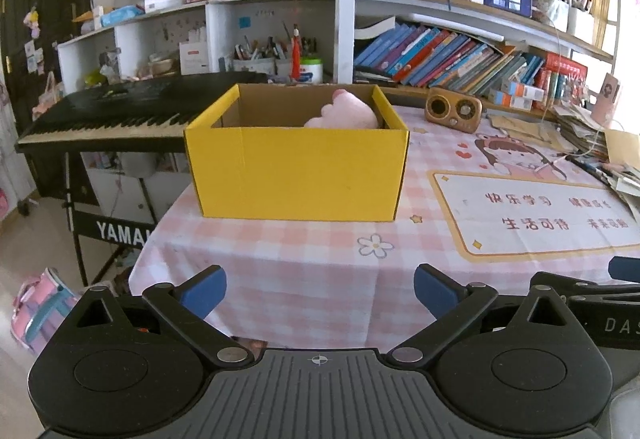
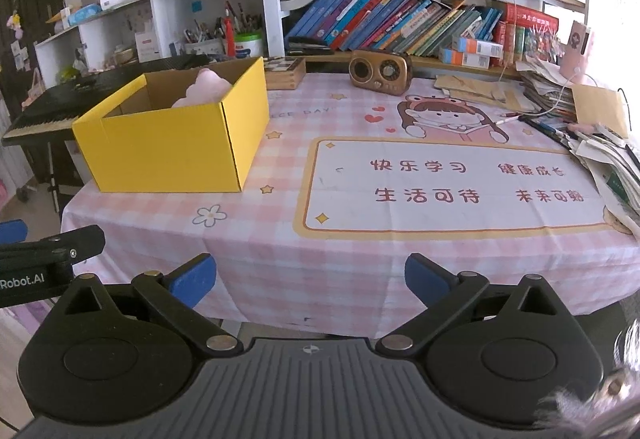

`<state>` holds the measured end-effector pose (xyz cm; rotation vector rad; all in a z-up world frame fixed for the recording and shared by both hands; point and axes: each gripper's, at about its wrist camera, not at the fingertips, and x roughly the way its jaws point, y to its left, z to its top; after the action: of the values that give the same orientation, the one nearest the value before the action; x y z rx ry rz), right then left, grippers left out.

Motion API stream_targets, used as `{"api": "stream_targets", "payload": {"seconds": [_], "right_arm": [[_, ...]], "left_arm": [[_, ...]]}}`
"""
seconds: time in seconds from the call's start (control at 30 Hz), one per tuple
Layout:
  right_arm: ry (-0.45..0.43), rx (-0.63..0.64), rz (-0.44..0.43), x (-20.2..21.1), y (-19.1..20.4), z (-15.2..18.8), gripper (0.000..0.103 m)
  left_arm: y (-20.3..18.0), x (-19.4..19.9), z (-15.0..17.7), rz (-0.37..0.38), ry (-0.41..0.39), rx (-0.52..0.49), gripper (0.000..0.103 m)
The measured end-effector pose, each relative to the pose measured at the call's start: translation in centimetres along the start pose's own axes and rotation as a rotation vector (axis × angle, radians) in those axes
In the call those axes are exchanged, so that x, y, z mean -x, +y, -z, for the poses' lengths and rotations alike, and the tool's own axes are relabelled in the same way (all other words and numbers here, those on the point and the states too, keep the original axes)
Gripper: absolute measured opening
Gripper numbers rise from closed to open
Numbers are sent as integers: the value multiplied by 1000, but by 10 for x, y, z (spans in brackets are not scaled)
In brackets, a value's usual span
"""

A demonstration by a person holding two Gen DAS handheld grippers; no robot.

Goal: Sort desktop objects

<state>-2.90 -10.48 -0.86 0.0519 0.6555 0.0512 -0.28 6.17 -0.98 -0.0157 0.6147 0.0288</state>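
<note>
An open yellow cardboard box (image 1: 296,171) stands at the left end of the pink checked tablecloth (image 1: 300,271); it also shows in the right wrist view (image 2: 172,151). A pink plush toy (image 1: 344,111) lies inside it, half hidden by the box wall, and also shows in the right wrist view (image 2: 206,89). My left gripper (image 1: 320,289) is open and empty, held back over the table's near edge in front of the box. My right gripper (image 2: 310,279) is open and empty, near the front edge to the right of the box.
A brown retro radio (image 2: 380,73) and a small wooden box (image 2: 286,73) sit at the back of the table. Stacked papers and pens (image 2: 592,135) crowd the right side. A black keyboard (image 1: 108,115) stands left of the table. Bookshelves (image 1: 460,55) line the back wall.
</note>
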Motion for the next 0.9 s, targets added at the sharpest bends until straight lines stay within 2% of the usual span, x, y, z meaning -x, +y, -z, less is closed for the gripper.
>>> {"api": "stream_targets", "payload": {"seconds": [0.9], "right_arm": [[27,0,15,-2,-8,2,103]], "left_arm": [[-7,-5,4,17,55,-24,103]]}}
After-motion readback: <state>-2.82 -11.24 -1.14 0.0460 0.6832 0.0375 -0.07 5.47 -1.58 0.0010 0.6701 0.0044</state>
